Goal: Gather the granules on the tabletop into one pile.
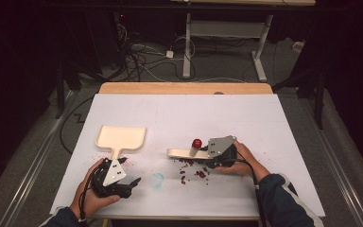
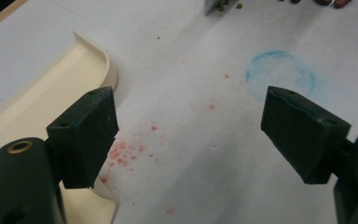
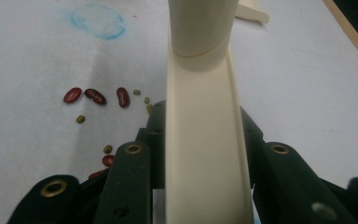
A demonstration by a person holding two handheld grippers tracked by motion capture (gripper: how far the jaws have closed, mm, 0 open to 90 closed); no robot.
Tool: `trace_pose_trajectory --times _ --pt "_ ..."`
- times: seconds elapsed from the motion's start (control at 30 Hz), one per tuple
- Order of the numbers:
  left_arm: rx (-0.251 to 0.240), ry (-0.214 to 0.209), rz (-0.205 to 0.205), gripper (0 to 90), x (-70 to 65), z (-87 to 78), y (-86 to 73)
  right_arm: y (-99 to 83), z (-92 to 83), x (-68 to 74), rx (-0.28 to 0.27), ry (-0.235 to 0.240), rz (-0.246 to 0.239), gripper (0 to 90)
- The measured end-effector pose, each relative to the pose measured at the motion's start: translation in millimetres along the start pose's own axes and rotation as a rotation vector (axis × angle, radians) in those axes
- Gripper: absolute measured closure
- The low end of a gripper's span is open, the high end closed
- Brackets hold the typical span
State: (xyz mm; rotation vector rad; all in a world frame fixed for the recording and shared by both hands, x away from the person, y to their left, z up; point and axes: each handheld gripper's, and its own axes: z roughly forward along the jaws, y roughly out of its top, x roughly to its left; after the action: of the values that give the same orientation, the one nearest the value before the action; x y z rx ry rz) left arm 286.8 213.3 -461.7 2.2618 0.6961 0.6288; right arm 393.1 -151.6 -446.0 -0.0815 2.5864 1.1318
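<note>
A cream dustpan (image 1: 121, 137) lies flat at the left of the white table, its handle toward me; its rim (image 2: 93, 56) shows in the left gripper view. My left gripper (image 1: 131, 183) (image 2: 191, 130) hovers just in front of that handle, open, nothing between the jaws. My right gripper (image 1: 207, 158) (image 3: 205, 140) is shut on the long handle of a cream tool (image 1: 178, 152) (image 3: 203, 140) that points left; a pale cylinder with a red cap (image 1: 196, 143) stands on it. Red and green beans (image 1: 191, 169) (image 3: 95, 96) lie scattered on the table under and beside the right gripper.
A blue ring mark (image 1: 157, 179) (image 2: 279, 74) is drawn on the table cover between the two grippers. Red crumbs (image 2: 121, 156) speckle the cover by the dustpan handle. The wooden table edge (image 1: 184, 88) runs along the far side, with cables and a desk frame beyond.
</note>
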Motion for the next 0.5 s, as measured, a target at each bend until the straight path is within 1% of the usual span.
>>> trace_pose_trajectory --times 0.03,0.07,0.13,0.17,0.2,0.23,0.3,0.4,0.43,0.5 --pt "0.000 -0.002 0.003 18.1 -0.4 -0.1 0.0 -0.6 -1.7 0.6 -0.002 -0.008 0.010 68.0" --pt "-0.001 -0.002 0.005 18.1 -0.9 -0.5 0.0 -0.6 -1.7 0.6 -0.002 -0.008 0.010 68.0" --pt "-0.004 -0.003 0.002 18.2 -0.7 -1.1 -0.4 -1.0 -6.6 0.2 -0.015 -0.018 0.023 68.1" --pt "-0.003 0.000 0.000 18.1 -0.4 -1.2 -0.5 -0.4 -10.0 0.0 -0.022 -0.039 0.032 68.2" --pt "-0.004 0.000 0.000 18.1 -0.2 -1.3 -0.5 -0.4 -10.0 0.0 -0.022 -0.039 0.032 68.2" --pt "-0.005 0.001 -0.001 18.1 -0.1 -1.4 -0.4 0.4 -11.5 0.0 -0.025 -0.070 0.037 68.2" --pt "-0.003 0.002 0.002 18.1 -0.4 -1.4 -0.1 0.8 -12.2 0.2 -0.021 -0.076 0.037 68.2" --pt "-0.002 0.002 0.004 18.1 -1.0 -0.9 0.5 1.9 -13.5 -0.3 -0.019 -0.103 0.034 68.2" --pt "-0.003 0.002 0.005 18.1 -1.0 -0.8 0.6 2.6 -15.1 -0.5 -0.028 -0.126 0.048 68.2" --pt "-0.003 0.002 0.005 18.1 -0.8 -0.7 0.9 4.3 -18.1 -0.7 -0.041 -0.148 0.054 68.2"
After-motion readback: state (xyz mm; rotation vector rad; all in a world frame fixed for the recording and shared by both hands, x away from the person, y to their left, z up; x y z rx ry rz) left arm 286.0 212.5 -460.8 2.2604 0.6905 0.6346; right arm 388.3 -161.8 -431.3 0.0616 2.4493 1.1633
